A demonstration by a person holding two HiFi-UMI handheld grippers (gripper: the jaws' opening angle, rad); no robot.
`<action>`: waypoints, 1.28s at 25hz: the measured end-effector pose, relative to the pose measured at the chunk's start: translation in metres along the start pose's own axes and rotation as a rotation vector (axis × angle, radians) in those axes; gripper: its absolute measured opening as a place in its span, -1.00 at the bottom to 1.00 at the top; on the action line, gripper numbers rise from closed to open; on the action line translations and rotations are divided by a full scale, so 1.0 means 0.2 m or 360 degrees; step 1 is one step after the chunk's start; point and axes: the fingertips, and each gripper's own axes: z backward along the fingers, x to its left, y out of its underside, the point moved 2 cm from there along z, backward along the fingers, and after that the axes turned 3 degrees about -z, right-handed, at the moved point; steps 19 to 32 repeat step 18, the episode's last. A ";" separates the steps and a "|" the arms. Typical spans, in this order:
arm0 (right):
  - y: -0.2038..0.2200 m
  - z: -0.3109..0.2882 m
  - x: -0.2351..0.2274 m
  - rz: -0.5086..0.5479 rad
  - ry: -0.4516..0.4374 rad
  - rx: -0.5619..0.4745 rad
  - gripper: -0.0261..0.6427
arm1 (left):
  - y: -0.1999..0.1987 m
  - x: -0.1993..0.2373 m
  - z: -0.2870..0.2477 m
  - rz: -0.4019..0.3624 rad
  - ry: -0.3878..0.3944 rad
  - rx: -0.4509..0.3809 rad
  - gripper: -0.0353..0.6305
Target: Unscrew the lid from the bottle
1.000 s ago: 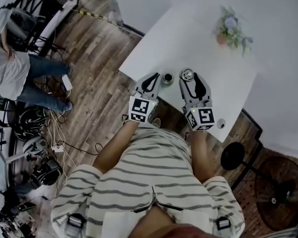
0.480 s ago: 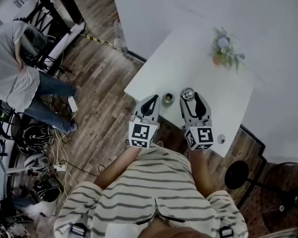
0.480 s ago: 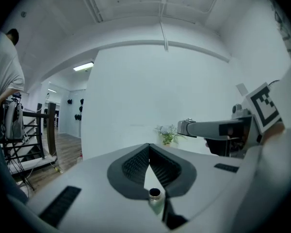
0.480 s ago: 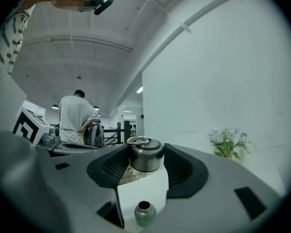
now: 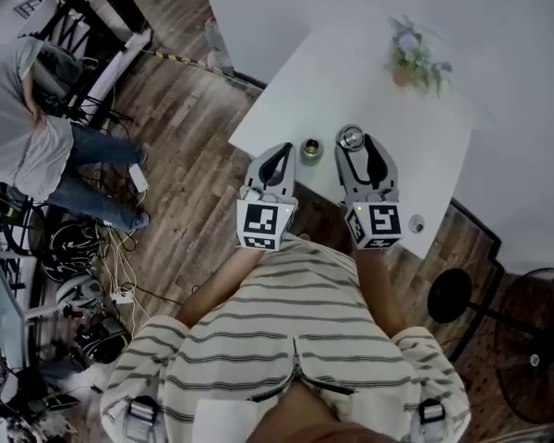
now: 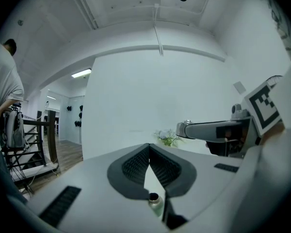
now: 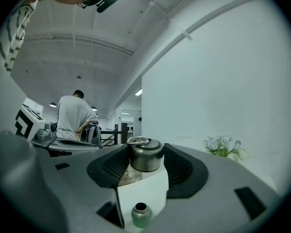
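**Both claws lifted, lid clear of the bottle**

Both claws have risen a little above the tabletop (image 5: 351, 81) over the past second, and the lid has gone up with the right one.

The right claw (image 5: 355, 142) is clamped on the lid (image 7: 145, 155), a rounded metal cap with a wire loop on top. Its two dark ribbed pads press on the cap's sides. The right gripper view shows the cap in the air, with the white tabletop below it.

The left claw (image 6: 149, 145) is clenched tight with its tips meeting, and nothing sits between them.

The bottle (image 5: 311, 148) stands upright on the tabletop near the edge closest to the person, and its mouth is open. In the head view it lies between the two claws and touches neither. In both gripper views it shows low, beneath the jaws.

A small pot of flowers (image 5: 414, 53) stands toward the far side of the tabletop, well apart from the bottle. Another person (image 5: 18, 127) stands on the wooden floor (image 5: 185, 118) to the left.
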 end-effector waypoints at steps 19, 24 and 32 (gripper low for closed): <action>0.04 0.00 -0.05 -0.0009 0.0023 0.0025 -0.22 | -0.01 -0.01 -0.02 0.0026 0.0003 -0.0005 -0.90; 0.04 0.00 -0.05 -0.0009 0.0023 0.0025 -0.22 | -0.01 -0.01 -0.02 0.0026 0.0003 -0.0005 -0.90; 0.04 0.00 -0.05 -0.0009 0.0023 0.0025 -0.22 | -0.01 -0.01 -0.02 0.0026 0.0003 -0.0005 -0.90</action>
